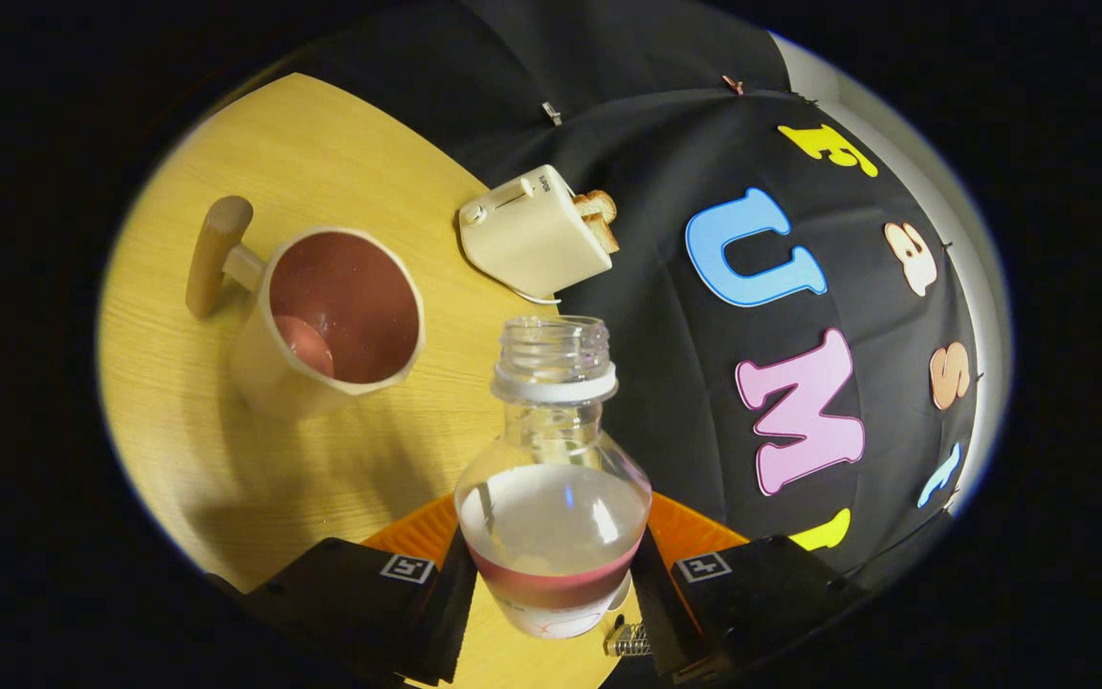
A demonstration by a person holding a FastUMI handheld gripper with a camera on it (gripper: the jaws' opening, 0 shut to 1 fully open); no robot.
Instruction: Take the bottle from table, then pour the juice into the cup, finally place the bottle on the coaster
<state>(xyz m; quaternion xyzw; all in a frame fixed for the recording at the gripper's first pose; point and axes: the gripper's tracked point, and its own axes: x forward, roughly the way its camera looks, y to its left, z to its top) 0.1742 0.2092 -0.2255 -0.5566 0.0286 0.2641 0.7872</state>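
A clear plastic bottle (553,478) with an open neck and white collar ring sits between my two black fingers, which press on its lower body from both sides. A pale liquid with a red band low down shows inside it. My gripper (551,588) is shut on the bottle, and the whole view is tilted. An orange ribbed coaster (680,531) lies under and just behind the bottle, showing on both sides of it. A cream cup (326,325) with a reddish inside and a wooden handle stands beyond the left finger on the wooden table (321,153).
A cream toaster (532,239) with bread slices in it stands at the table's far edge, beyond the bottle's neck. The black cloth wall hangs behind the table on the right side.
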